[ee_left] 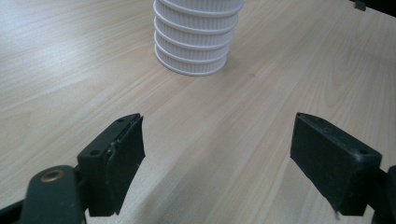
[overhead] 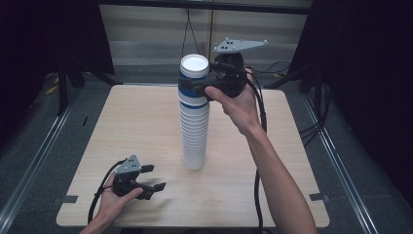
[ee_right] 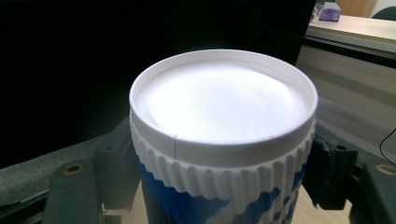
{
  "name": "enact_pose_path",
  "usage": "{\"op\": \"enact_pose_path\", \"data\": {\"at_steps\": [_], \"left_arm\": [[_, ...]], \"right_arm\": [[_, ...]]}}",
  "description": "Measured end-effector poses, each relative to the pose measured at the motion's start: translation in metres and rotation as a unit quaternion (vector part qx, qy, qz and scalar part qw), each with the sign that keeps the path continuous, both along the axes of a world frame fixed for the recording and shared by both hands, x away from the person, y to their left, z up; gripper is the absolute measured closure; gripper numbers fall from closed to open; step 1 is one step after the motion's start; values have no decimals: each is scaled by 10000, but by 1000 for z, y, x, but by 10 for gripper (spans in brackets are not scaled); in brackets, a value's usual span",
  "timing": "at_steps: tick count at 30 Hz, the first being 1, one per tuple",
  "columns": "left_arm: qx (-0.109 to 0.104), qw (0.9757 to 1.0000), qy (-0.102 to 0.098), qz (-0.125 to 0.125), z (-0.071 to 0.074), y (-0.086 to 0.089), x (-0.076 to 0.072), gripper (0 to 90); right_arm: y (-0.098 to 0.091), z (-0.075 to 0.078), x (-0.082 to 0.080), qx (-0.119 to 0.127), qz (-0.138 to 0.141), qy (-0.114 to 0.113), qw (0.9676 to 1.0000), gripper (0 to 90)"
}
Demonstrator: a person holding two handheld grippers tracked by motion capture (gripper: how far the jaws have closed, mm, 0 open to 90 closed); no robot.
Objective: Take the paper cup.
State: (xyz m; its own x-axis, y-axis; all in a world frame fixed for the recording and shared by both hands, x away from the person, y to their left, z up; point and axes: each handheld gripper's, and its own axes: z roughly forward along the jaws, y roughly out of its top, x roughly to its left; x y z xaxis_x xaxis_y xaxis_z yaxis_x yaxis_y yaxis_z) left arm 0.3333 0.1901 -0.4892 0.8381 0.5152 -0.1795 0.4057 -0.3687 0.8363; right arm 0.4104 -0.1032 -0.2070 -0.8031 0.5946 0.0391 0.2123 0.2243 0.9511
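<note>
The right gripper clamps the top cup, blue and white, upside down on a tall stack of cups in the middle of the table. The right gripper view shows the jaws pressing both sides under the white bottom rim. The left gripper rests open low on the table; its own view shows the stack's foot ahead, between empty jaws.

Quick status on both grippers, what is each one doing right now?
Left gripper: open, holding nothing, low over the table.
Right gripper: shut on the top cup of the cup stack.
</note>
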Motion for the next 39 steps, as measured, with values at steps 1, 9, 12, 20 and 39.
{"op": "enact_pose_path", "data": {"at_steps": [1, 9, 12, 20, 39], "left_arm": [[3, 10000, -1, -7, 0, 0, 0, 175], [-14, 10000, -8, -3, 0, 0, 1, 175], [-10, 10000, -12, -10, -1, 0, 1, 175], [2, 10000, 6, -30, -2, -2, 1, 175], [-12, 10000, -10, 4, -1, 0, 0, 175]], "right_arm": [[0, 0, -1, 19, -3, -6, 10000, 259], [-3, 2, -2, 198, -33, -128, 9997, 263], [-6, 5, -2, 357, -30, -184, 9992, 264], [-8, 6, -4, 496, -41, -298, 9983, 266], [-17, 13, -5, 1090, -77, -572, 9924, 269]]}}
